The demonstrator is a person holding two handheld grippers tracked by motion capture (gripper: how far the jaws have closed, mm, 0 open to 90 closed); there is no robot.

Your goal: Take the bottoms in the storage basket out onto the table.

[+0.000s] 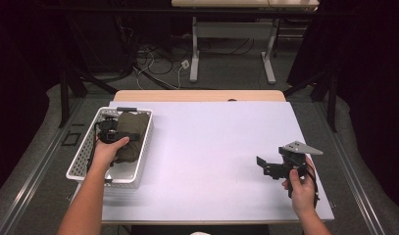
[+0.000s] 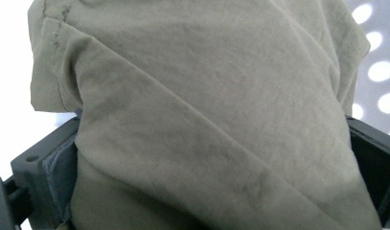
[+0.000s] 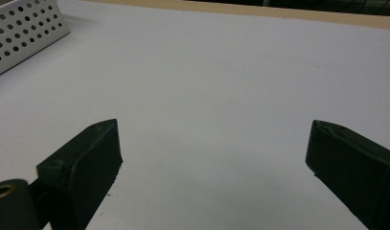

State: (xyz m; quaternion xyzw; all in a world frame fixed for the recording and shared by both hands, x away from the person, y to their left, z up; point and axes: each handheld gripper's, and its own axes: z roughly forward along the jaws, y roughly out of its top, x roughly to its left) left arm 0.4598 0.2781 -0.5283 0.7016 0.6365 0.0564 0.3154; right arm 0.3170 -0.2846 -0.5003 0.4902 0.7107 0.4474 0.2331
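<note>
Left gripper (image 1: pixel 110 131) sits in the white basket (image 1: pixel 84 156); from the high view the hand (image 1: pixel 109 152) covers its body and the jaw tips are lost against the olive cloth (image 1: pixel 133 134). In the left gripper view the cloth (image 2: pixel 207 120) covers the gap between the jaws and runs off the top and bottom edges; whether the jaws pinch it can't be told. Basket floor under the cloth is hidden. In the right gripper view the basket (image 3: pixel 20 33) is cut off at the left edge.
</note>
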